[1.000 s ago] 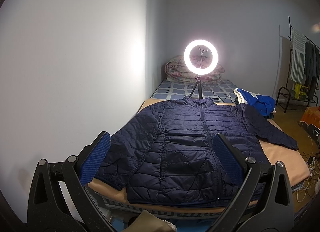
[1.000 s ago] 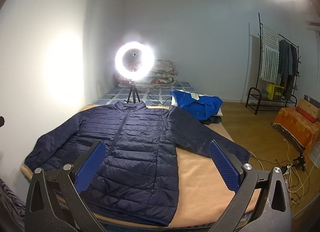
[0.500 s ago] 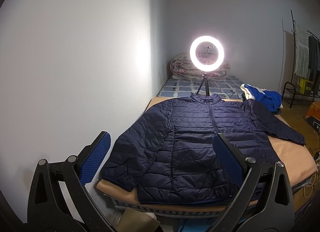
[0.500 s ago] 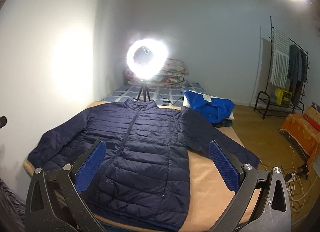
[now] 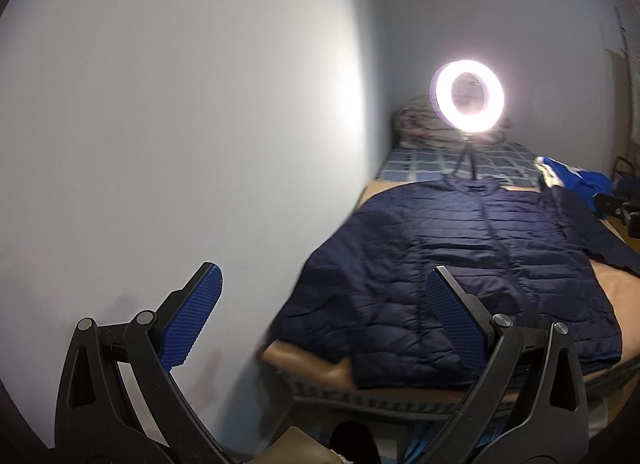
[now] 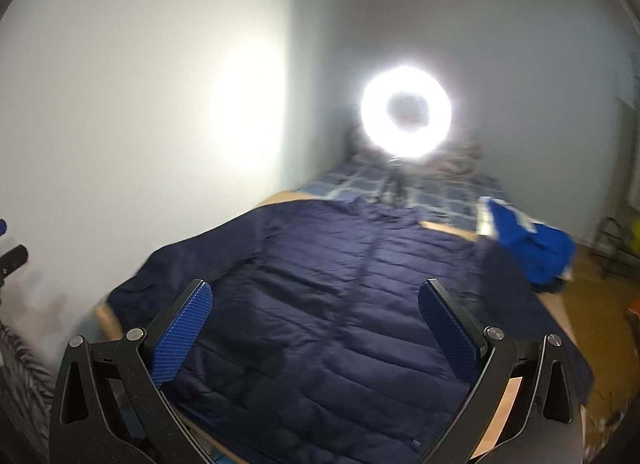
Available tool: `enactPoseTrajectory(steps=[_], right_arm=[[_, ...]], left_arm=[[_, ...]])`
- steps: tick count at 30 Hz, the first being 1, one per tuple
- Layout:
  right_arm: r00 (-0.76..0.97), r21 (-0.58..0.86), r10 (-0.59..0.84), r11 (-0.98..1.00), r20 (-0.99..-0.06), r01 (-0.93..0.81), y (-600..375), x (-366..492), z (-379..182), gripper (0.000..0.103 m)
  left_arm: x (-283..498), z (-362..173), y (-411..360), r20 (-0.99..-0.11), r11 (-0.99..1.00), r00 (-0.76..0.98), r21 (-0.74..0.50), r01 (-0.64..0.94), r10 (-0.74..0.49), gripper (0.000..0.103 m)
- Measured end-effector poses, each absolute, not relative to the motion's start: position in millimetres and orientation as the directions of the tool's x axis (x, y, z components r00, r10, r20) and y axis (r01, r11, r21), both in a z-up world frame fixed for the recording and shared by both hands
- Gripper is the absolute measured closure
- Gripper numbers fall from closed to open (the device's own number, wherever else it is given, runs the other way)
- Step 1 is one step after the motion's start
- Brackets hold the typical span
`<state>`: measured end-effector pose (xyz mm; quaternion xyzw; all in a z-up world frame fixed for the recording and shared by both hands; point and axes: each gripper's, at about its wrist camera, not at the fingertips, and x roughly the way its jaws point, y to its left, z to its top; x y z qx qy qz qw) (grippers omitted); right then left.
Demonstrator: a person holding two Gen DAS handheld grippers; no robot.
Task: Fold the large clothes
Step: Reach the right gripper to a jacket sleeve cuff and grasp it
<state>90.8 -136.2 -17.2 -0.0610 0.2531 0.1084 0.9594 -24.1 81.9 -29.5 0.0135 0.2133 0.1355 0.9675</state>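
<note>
A navy quilted jacket (image 5: 452,264) lies flat, zipped, front up on a tan-covered bed, collar toward the far end, sleeves spread to both sides; it also shows in the right wrist view (image 6: 340,304). My left gripper (image 5: 324,312) is open and empty, short of the bed's near left corner, by the jacket's left sleeve. My right gripper (image 6: 316,328) is open and empty, above the jacket's lower hem, its fingers straddling the body.
A lit ring light on a tripod (image 5: 466,97) stands behind the collar. A blue garment (image 6: 532,244) lies at the bed's far right. A white wall (image 5: 180,123) runs along the bed's left side. Wooden floor (image 6: 592,296) lies to the right.
Both cameras swung left and moved closer to the bed. The right gripper now hangs over the jacket's hem. The jacket has not moved.
</note>
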Motion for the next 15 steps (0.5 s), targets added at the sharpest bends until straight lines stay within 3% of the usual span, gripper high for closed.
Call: enactPoseTrajectory(steps=[4, 7, 15], right_arm=[[0.751, 0.004, 0.32, 0.921, -0.577, -0.39, -100.4, 125.4, -34.3, 0.0], [0.683, 0.06, 0.411, 0.878, -0.604, -0.476, -76.8, 143.5, -46.8, 0.001], [0.479, 0.023, 0.526, 0.69, -0.703, -0.723, 25.3, 167.0, -91.8, 0.003]], left_arm=[[-37.5, -36.3, 107.6, -0.454, 0.957, 0.85, 0.018, -0.29, 0.266, 0.0], [-47.6, -41.5, 113.1, -0.461, 0.947, 0.835, 0.038, -0.318, 0.299, 0.0], [-61.5, -58.2, 108.3, -0.503, 0.947, 0.808, 0.078, -0.311, 0.307, 0.0]])
